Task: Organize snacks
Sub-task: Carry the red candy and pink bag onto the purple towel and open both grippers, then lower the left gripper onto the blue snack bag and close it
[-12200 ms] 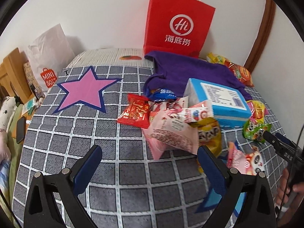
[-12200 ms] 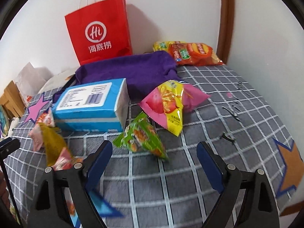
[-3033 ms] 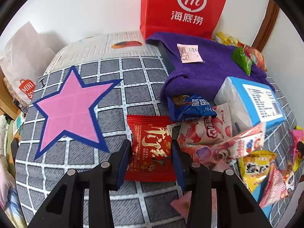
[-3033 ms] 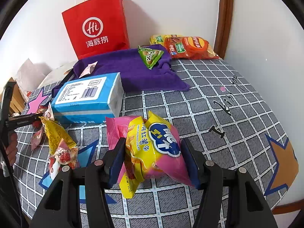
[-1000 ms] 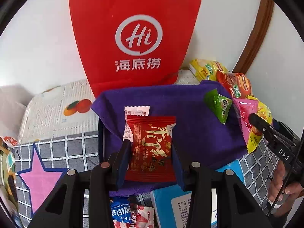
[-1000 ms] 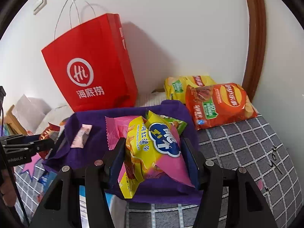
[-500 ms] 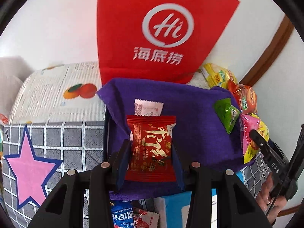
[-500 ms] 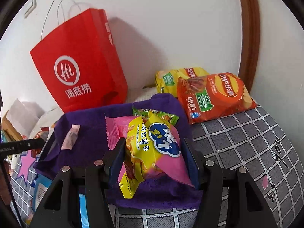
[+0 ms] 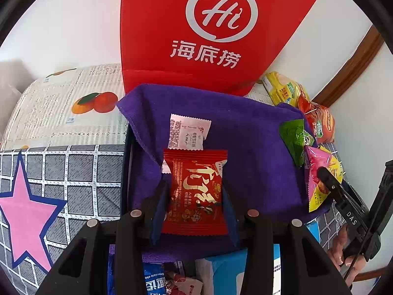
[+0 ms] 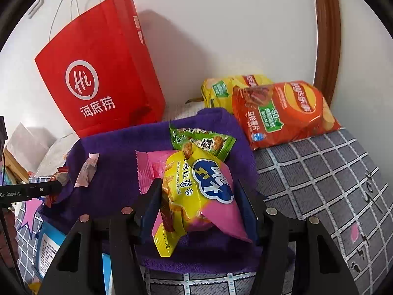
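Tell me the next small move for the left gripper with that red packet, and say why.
Probably lower a little and open: the left gripper holds the red snack packet over the purple towel, just short of the white sachet already lying there, with bare towel below.

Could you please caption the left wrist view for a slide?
Left gripper holds a red snack packet over the purple towel.

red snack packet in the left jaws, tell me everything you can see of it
The red snack packet is a small, flat, glossy foil pouch with white brush lettering, small gold print and crimped ends. It stands upright, pinched at both side edges by the left gripper, over the purple towel. Its top edge overlaps the white sachet lying on the towel behind it.
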Demonstrator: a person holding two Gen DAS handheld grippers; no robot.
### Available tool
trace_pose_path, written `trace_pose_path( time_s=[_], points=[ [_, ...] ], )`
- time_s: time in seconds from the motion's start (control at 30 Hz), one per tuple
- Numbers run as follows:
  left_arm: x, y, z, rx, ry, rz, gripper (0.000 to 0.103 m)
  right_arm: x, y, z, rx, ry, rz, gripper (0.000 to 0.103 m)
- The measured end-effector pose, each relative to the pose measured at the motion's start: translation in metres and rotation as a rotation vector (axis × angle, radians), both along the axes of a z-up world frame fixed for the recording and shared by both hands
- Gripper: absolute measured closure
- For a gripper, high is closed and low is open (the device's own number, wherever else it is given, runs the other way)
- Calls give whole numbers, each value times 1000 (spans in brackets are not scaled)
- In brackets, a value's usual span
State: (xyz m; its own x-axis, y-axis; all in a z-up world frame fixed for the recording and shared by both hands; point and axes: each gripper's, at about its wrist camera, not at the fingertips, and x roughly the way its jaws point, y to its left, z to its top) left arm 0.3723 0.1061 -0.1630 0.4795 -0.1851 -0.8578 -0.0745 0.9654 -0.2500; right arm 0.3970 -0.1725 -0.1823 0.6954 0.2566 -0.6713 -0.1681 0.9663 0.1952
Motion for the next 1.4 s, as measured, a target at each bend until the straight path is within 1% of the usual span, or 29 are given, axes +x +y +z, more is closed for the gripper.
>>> trace_pose_path(
  time_s=[0.1,0.33,0.37,0.4,0.5,0.67,0.73,0.8,0.83,0.93,1.17,1.3,1.4],
  points=[
    [1,-1,-2,-6,9,-9,63,1,2,-4,2,4,-7,42],
    [3,-5,-8,-7,17,-19,63,4,14,-13,-59,17,14,38],
    [4,-5,-9,-12,17,-15,63,4,14,-13,-55,20,16,36],
    [4,-5,-10,-15,20,-14,63,3,11,-11,-36,20,17,31],
    [5,-4,-12,-31,23,-11,63,0,4,-6,23,8,6,25],
    [5,-3,-14,-52,14,-11,63,-4,-6,2,88,-13,-13,24],
    [6,-3,-14,-55,16,-12,60,-5,-8,4,103,-13,-14,25],
    [6,-4,-12,-51,17,-17,45,-6,-9,6,105,-17,-15,24],
    [6,-5,-11,-48,11,-18,44,-7,-8,7,104,-18,-13,25],
    [4,-6,-3,-22,-7,-15,44,-9,-7,11,94,-26,-8,24],
    [-6,-11,21,7,-60,-19,44,-19,-6,22,102,-77,5,25],
    [-16,-20,39,33,-90,-39,44,-23,-5,28,123,-83,21,25],
    [-26,-23,57,67,-130,-40,44,-28,-2,32,142,-89,45,25]
  ],
)
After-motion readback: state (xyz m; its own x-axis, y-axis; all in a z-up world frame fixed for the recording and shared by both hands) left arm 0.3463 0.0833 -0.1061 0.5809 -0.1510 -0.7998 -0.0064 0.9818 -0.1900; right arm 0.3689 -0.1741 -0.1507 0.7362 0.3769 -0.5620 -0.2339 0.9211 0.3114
